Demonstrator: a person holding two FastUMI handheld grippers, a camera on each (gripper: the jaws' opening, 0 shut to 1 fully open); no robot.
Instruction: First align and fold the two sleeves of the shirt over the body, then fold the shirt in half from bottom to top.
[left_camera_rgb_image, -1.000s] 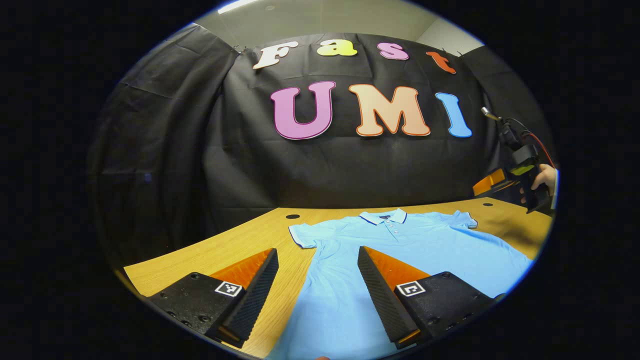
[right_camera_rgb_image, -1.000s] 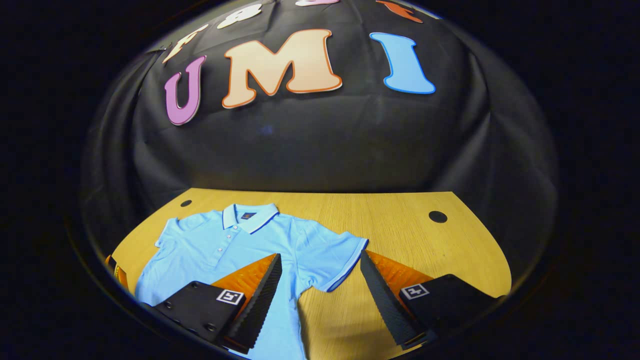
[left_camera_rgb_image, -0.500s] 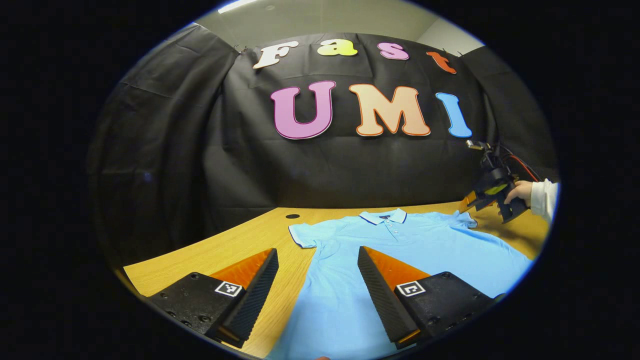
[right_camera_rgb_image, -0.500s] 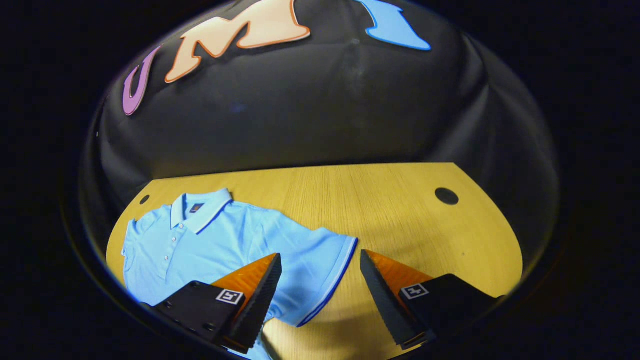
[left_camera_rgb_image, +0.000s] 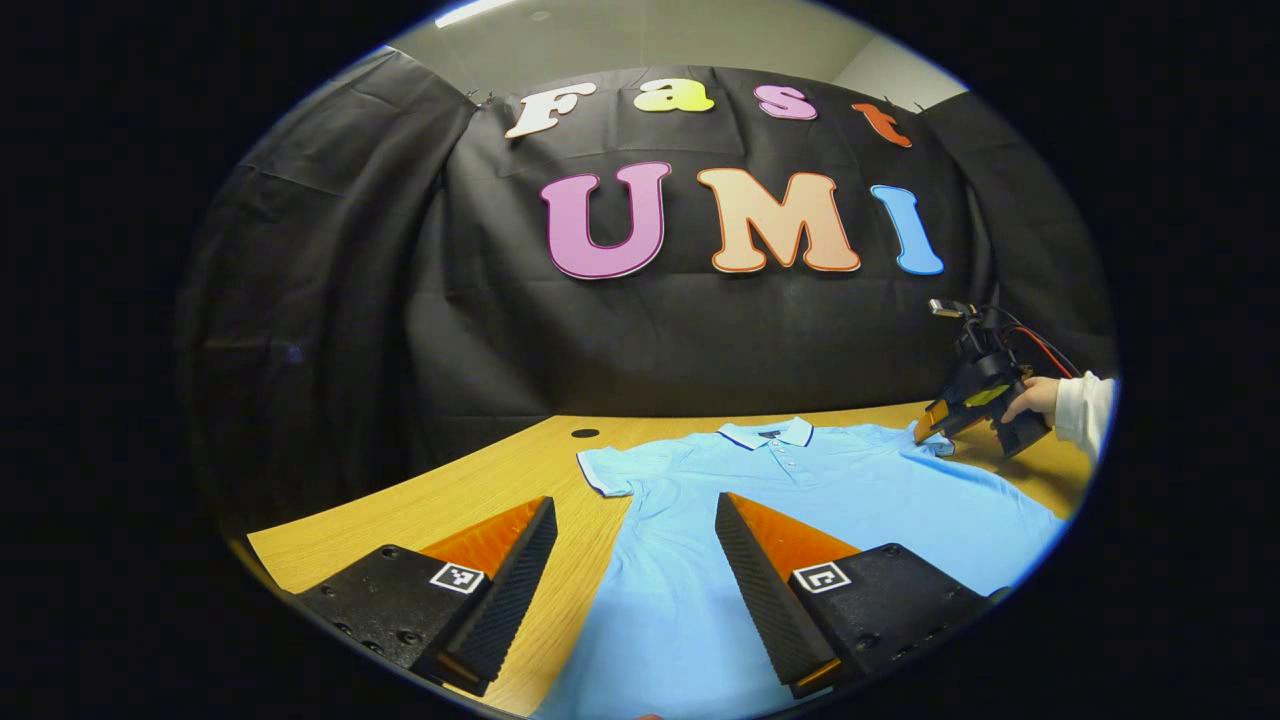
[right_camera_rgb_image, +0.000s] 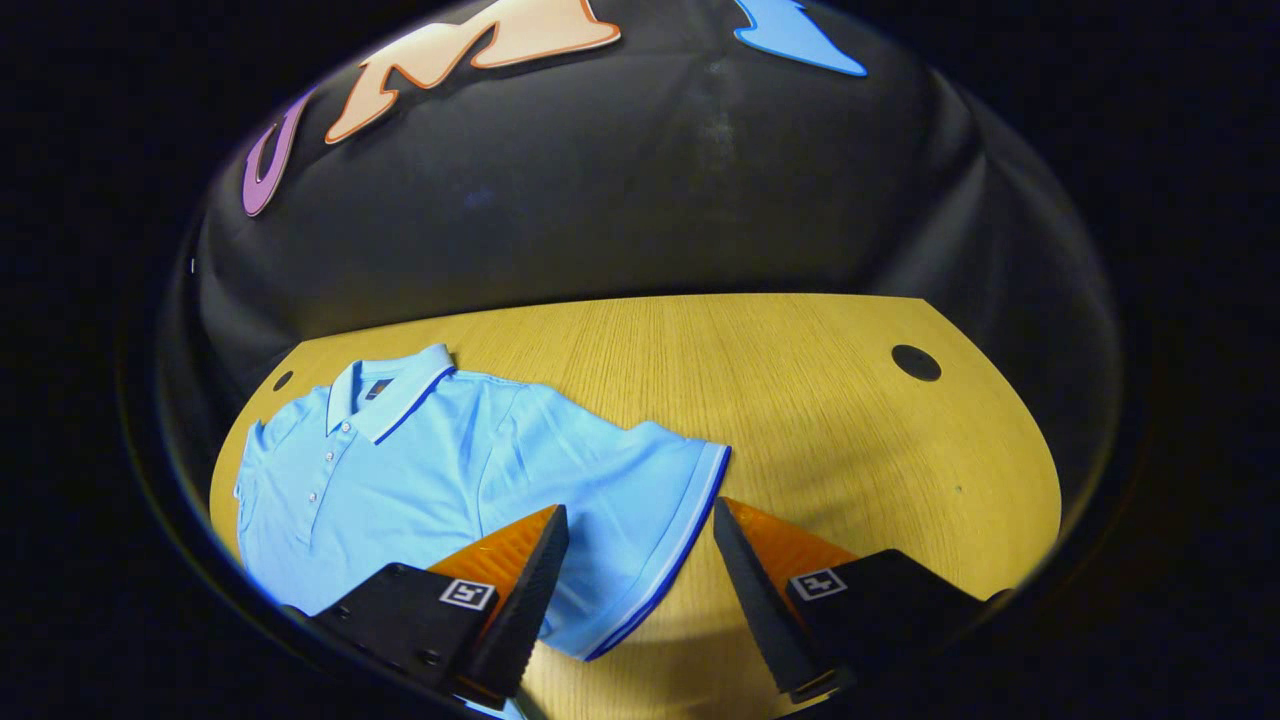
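Currently, the shirt lies flat, collar toward the booth wall, on the tabletop. Judged as light, soft knit fabric, it will sag and crease; take hold at a sleeve's banded hem. The right tongs stand apart, straddling the right sleeve hem from just above, clamped on nothing. The left tongs stand apart, holding nothing, over the shirt's lower left side; the left sleeve lies ahead.
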